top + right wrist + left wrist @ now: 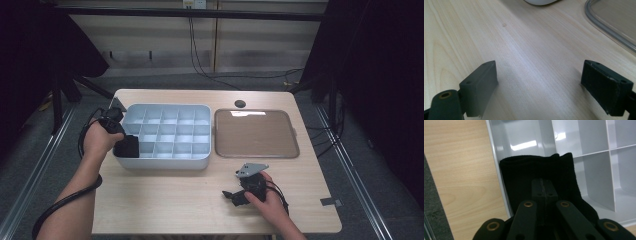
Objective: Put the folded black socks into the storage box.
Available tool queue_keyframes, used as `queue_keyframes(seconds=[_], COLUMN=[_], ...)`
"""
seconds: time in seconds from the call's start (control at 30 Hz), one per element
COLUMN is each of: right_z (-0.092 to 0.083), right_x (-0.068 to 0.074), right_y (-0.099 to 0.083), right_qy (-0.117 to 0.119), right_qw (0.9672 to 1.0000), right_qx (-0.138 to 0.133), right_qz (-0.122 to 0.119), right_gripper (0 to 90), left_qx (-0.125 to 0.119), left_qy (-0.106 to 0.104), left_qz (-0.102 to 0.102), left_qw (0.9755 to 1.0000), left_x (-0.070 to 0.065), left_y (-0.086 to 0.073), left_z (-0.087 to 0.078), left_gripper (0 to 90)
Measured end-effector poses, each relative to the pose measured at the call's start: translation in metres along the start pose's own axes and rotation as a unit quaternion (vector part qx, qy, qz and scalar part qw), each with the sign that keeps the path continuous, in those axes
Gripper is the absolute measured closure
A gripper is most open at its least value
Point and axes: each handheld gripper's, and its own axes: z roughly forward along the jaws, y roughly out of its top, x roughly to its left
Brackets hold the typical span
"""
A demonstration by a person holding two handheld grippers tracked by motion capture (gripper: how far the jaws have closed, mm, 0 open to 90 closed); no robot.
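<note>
The right gripper (pixel 235 196) rests at six o'clock on the counter (pixel 165 200), jaws spread wide around nothing. At nine o'clock, the left gripper (pixel 125 146) pinches a black cloth (pixel 536 172) inside the divided white box's (pixel 200 162) corner compartment; a clear lid (pixel 256 133) lies at three.

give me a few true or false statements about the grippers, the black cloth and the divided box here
1. The left gripper is shut on the black cloth. True.
2. The black cloth lies on the transparent lid. False: it sits at the left end of the white divided box.
3. The right gripper is open over bare table. True.
4. The right gripper holds the lid. False: its jaws stand apart with nothing between them.
5. The lid lies to the right of the box. True.
</note>
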Motion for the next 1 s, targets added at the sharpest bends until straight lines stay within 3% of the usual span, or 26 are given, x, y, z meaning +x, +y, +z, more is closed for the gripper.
queue_keyframes(seconds=[0.33,1.0], right_z=[0.000,0.000], right_x=[0.000,0.000], right_y=[0.000,0.000], right_qy=[0.001,0.001], right_qw=[1.0000,1.0000], right_qx=[0.001,0.001], right_qz=[0.001,-0.001], right_gripper=[12.9,12.8], left_qx=[0.019,0.020], left_qy=[-0.005,-0.007], left_qz=[-0.003,-0.011], left_qw=[0.9998,0.9997], left_x=[0.000,0.000], left_y=[-0.007,-0.012], left_z=[0.016,0.034], left_gripper=[90.0,90.0])
